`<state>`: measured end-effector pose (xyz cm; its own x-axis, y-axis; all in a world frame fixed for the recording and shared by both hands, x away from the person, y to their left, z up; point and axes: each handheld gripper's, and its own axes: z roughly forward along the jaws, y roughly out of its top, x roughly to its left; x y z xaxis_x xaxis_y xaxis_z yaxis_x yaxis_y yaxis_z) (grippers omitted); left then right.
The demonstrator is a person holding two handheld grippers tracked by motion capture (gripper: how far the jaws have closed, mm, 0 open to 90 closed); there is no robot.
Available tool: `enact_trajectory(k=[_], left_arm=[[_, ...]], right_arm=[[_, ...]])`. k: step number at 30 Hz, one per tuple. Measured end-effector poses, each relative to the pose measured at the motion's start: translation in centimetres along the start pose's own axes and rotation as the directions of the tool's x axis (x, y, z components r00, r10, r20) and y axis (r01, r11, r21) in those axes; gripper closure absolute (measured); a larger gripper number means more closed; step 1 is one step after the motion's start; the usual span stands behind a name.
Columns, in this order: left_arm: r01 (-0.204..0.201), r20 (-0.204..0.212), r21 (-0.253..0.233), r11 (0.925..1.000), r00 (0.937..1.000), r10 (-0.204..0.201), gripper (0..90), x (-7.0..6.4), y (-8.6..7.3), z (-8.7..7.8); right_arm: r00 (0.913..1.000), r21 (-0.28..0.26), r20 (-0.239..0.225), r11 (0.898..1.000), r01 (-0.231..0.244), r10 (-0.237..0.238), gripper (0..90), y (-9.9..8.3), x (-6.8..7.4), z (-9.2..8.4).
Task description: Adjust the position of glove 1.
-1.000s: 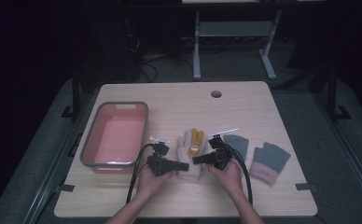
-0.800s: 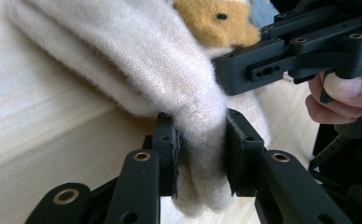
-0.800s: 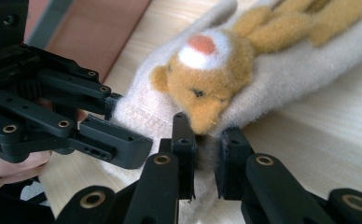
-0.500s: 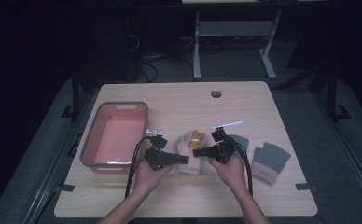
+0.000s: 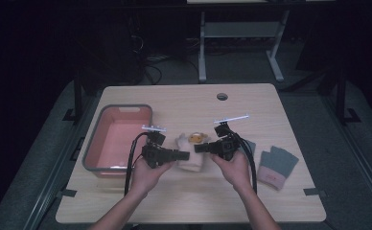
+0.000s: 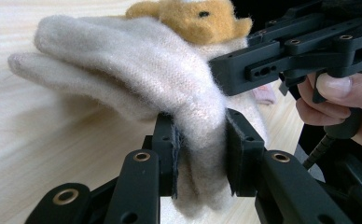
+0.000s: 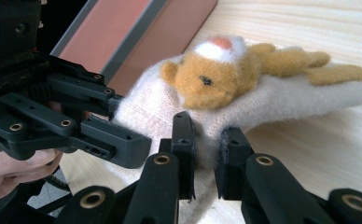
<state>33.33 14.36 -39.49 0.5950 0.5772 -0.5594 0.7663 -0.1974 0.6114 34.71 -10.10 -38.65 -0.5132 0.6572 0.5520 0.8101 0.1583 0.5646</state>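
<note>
2 grippers, my left gripper (image 6: 200, 154) and right gripper (image 7: 206, 151), pinch cream mitten (image 6: 137, 65) | fuzzy, orange bear (image 7: 207, 77) on top | cuff end hidden behind jaws

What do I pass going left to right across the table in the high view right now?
Pink tub → left gripper → cream glove with the bear on it → right gripper → grey glove near the right edge. Both grippers pinch the cream glove from opposite sides.

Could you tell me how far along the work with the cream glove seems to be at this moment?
Done: both tools have pinched the cream glove, left tool, right tool. In hand: it is held between them above the table. Left: the pink bin looks empty; the grey gloves lie untouched.
</note>
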Motion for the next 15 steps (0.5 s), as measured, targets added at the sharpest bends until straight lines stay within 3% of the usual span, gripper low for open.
enact_trajectory(k=[15], left_arm=[[-0.022, -0.001, -0.037, 0.9991, 0.9998, 0.022, 68.5, -0.1, 1.3, -2.3]], right_arm=[[0.9995, -0.023, -0.023, 0.999, 0.023, -0.023, 79.8, 2.1, 1.7, -0.4]])
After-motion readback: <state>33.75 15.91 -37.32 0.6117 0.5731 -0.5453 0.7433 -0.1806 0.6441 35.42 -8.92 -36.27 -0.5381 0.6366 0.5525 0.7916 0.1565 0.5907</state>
